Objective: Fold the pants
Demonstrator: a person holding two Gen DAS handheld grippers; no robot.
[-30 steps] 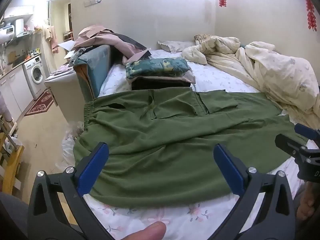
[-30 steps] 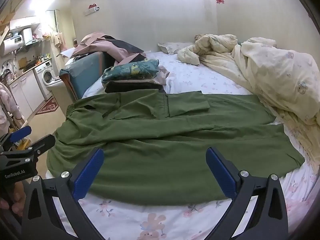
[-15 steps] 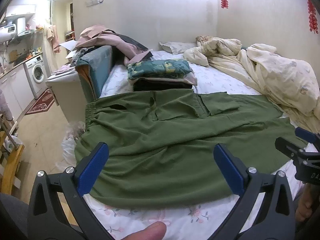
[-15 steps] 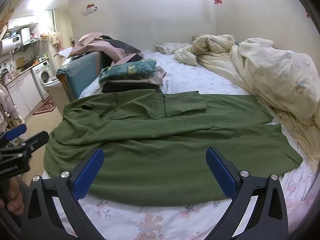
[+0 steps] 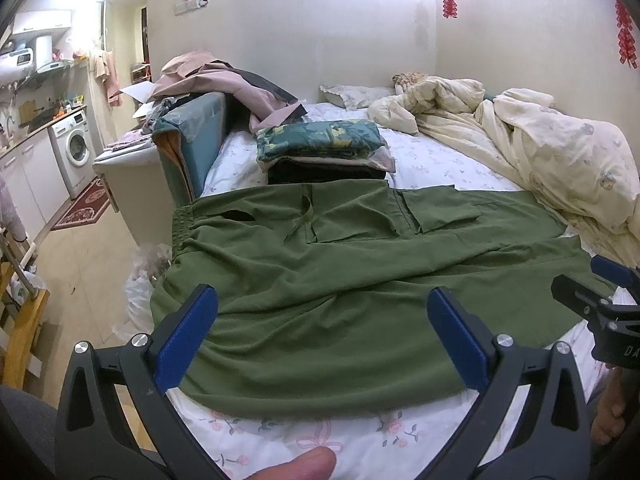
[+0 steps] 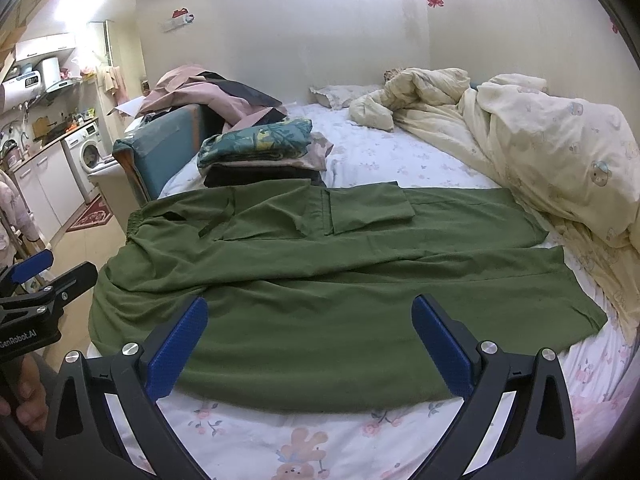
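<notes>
Green cloth covered the near end of the bed [image 6: 400, 160]: the pants [image 6: 320, 280] lay spread flat and sideways, waistband left, the far leg lapped over the near one (perhaps a first fold), the rest still to do. Left tongs [image 5: 322, 332] and right tongs [image 6: 310, 336] hovered apart, empty.

One pair of green pants [image 5: 360, 280]; two claws: left claw [image 5: 322, 336], right claw [image 6: 310, 338]; one washing machine [image 5: 74, 152]; one pillow [image 5: 356, 94].
</notes>
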